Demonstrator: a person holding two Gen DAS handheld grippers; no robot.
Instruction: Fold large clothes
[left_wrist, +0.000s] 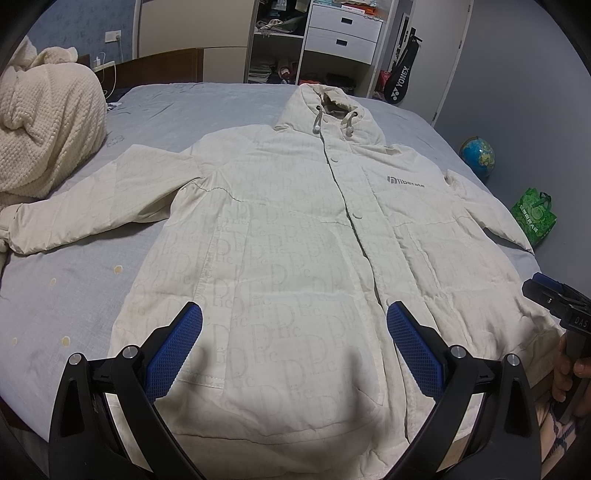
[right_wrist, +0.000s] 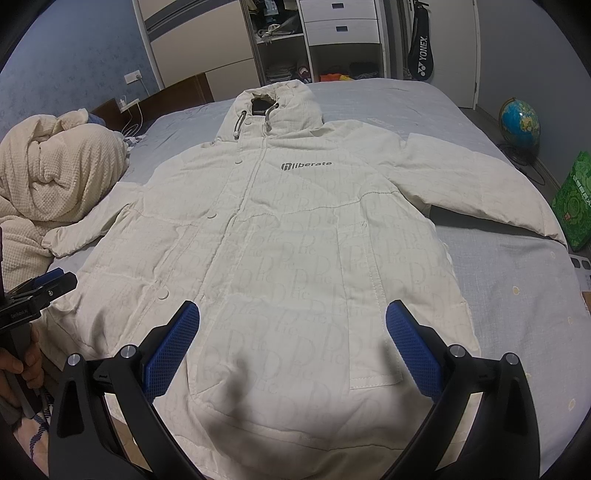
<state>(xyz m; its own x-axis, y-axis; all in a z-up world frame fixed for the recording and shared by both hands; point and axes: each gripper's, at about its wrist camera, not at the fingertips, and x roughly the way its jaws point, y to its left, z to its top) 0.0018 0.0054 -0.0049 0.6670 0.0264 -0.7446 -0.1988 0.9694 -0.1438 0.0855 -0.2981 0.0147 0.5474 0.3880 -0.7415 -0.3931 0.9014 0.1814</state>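
Note:
A cream hooded jacket (left_wrist: 295, 229) with a "liberate" logo lies flat, front up, on the grey bed, hood at the far end and both sleeves spread out to the sides. It also shows in the right wrist view (right_wrist: 295, 229). My left gripper (left_wrist: 294, 332) is open and empty, hovering above the jacket's lower left part near the hem. My right gripper (right_wrist: 293, 332) is open and empty above the lower right part. The right gripper also shows at the right edge of the left wrist view (left_wrist: 554, 299); the left gripper shows at the left edge of the right wrist view (right_wrist: 40, 291).
A cream knitted blanket (left_wrist: 48, 136) is heaped on the bed (left_wrist: 66, 295) beside the left sleeve. A white shelf unit with drawers (left_wrist: 343, 33) stands beyond the bed. A globe (left_wrist: 477, 155), a green bag (left_wrist: 533, 214) and a racket bag (left_wrist: 399, 81) stand on the right.

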